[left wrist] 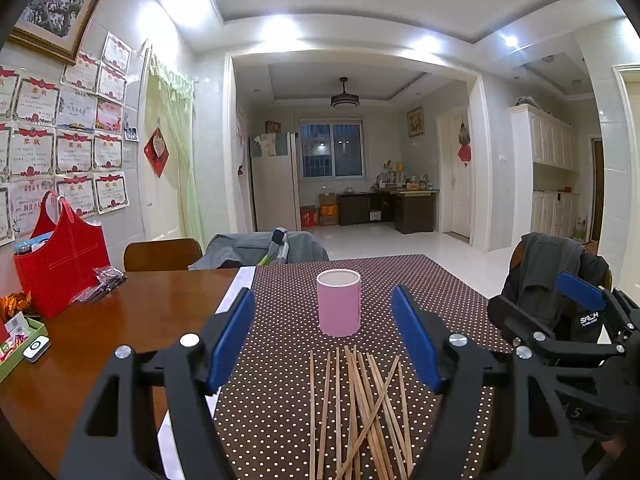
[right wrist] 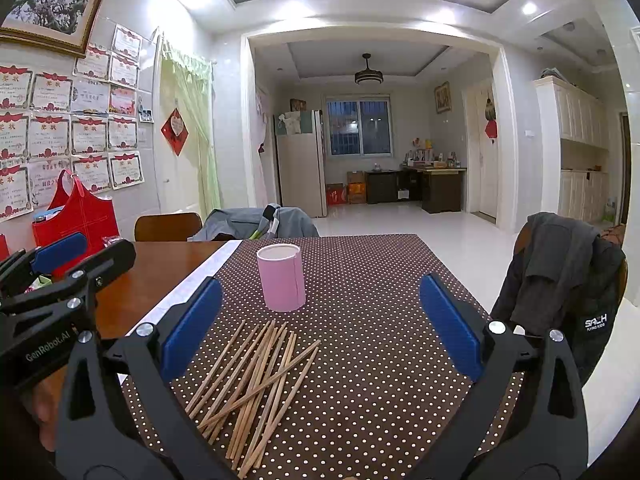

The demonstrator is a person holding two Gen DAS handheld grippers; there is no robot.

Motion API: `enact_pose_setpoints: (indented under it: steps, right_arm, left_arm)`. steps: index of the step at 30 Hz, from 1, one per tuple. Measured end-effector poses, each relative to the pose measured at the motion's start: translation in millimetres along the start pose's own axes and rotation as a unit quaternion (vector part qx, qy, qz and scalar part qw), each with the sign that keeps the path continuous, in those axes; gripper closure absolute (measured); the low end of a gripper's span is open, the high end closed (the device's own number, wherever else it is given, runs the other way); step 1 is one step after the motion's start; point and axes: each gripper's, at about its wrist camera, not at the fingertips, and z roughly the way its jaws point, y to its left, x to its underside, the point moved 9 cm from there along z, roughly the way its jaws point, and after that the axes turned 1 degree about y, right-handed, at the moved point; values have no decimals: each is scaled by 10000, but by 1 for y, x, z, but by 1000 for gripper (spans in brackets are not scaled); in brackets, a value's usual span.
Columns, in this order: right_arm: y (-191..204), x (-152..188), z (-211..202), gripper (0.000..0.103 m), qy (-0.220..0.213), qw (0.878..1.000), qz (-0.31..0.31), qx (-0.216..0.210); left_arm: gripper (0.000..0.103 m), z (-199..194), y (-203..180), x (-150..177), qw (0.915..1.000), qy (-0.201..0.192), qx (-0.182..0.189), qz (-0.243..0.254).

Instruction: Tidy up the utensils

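Note:
Several wooden chopsticks [left wrist: 362, 412] lie in a loose pile on the brown dotted tablecloth [left wrist: 280, 360], one crossing the others. Just beyond them a pink cylindrical cup [left wrist: 339, 302] stands upright and looks empty. My left gripper [left wrist: 324, 340] hovers open above the near end of the pile, nothing between its blue pads. In the right wrist view the chopsticks [right wrist: 256, 384] sit left of centre, with the pink cup [right wrist: 281, 277] behind them. My right gripper [right wrist: 320, 328] is open too, holding nothing, and hangs over the cloth to the right of the pile. The left gripper [right wrist: 60, 264] shows at that view's left edge.
A red bag [left wrist: 60, 256], a small plastic packet [left wrist: 106, 278] and a green box [left wrist: 16, 344] sit on the bare wooden table [left wrist: 140, 320] to the left. Chairs draped with clothing stand at the far side [left wrist: 260, 248] and at the right [left wrist: 556, 276]. The cloth right of the pile is bare.

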Motion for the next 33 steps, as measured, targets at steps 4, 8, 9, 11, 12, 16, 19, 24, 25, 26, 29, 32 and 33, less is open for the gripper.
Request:
enact_pose_setpoints:
  steps: [4,8,9,11,12,16,19,24,25,26,29,32,33]
  right_arm:
    - [0,1,2,6,55,10000,6,7]
    - [-1,2,4,6,84,10000,15,7]
    - [-1,3,5,6,95,10000,16,5]
    - [-2,3,7,6,135,9999,22,-3]
    - [-2,4,7,6,149,9999,24,-8]
    - [-2,6,10,6,203,9998,28,-19]
    - [-3,7,13,6,251,9997,37,-24]
    - [-5,14,20,6,394,9992,69,-20]
    - [-6,16,22,6,430,9990,71,-21]
    - [-7,19,25,6,494,9987,79,-12]
    - [-10,28,33,6,673,9977,90,16]
    - [-12,38,41,6,846,9964,8,87]
    - [-13,41,44,6,915,9957,-18,109]
  left_arm:
    - [33,0,-1,0,10000,74,-2,-5]
    - [33,1,0,1,9999,120,-5,-20]
    - [33,1,0,1,9999,126,-9,-19]
    - [33,3,-1,1,9999,147,-17,-10]
    - [33,4,-1,1,9999,161,-18,-8]
    - [33,6,-2,3,9997,223,-35,11]
    - [33,9,-1,4,9995,303,-35,-5]
    - [33,18,-1,9,9987,500,-44,-32]
    - [33,21,-2,11,9983,573,-41,-21]
    - [33,25,-2,14,9979,643,-37,-2]
    - [33,36,-4,24,9960,886,-21,86]
    - [33,51,-7,39,9913,1306,40,140]
    - [33,55,-8,43,9901,1399,69,137]
